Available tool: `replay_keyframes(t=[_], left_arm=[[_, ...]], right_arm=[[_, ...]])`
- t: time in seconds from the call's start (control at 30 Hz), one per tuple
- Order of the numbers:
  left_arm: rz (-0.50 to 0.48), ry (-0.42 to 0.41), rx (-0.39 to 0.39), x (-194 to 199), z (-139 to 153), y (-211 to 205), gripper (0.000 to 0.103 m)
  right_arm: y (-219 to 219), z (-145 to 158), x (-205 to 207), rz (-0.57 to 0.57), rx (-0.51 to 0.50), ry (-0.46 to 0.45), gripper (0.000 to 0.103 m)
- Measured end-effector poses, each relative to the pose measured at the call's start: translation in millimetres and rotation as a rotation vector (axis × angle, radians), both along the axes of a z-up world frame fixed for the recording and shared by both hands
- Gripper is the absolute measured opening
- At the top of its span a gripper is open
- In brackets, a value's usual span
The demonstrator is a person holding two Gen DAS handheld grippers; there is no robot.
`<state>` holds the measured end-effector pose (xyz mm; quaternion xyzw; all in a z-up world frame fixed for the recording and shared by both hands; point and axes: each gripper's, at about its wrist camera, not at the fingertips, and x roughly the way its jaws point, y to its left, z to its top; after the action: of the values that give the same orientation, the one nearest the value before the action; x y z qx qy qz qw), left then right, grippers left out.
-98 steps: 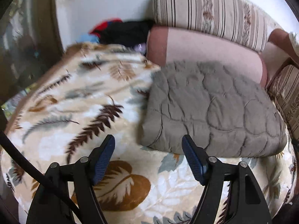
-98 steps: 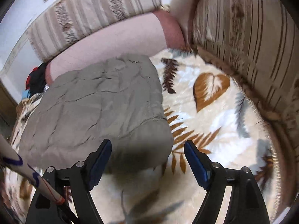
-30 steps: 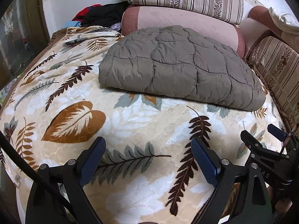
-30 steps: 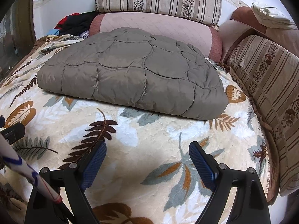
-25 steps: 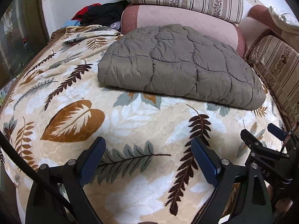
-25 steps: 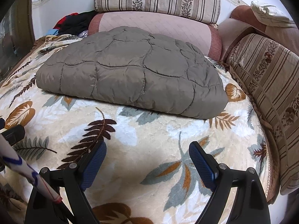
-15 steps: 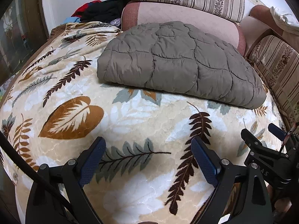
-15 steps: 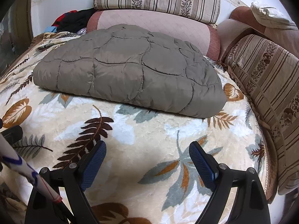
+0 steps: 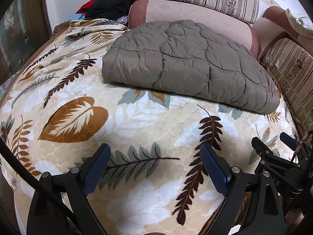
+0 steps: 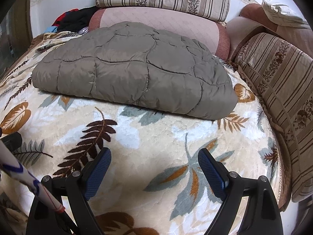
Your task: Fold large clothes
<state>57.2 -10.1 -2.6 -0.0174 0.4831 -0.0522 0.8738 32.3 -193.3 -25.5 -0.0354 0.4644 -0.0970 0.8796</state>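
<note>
The quilted grey jacket (image 9: 185, 62) is seen folded into a thick slab on the leaf-print blanket (image 9: 137, 121), its far edge against the pink bolster (image 9: 195, 13). From the jacket, both grippers are held back on the near side, well apart from it — nothing is touched. The left gripper (image 9: 155, 168) is spread wide and empty; the right gripper (image 10: 154, 168) is likewise spread, with nothing pinched. The jacket's long axis is laid across both views, left to right. Its left end is judged nearer the left gripper, its right end nearer the right. The fold looks finished. No brand or label can be read on the jacket; only faint letters are glimpsed on the right gripper's body in the left view, too small to make out.
</note>
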Motion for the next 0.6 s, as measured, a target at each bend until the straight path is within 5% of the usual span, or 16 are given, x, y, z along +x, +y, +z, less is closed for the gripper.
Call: replay_keyframes(t=[0.6], left_arm=[[0.001,0.004,0.011,2,-4,0,0.092]], right_arm=[[-6,-12,3,-0.038,-0.027,0.045,0.093]])
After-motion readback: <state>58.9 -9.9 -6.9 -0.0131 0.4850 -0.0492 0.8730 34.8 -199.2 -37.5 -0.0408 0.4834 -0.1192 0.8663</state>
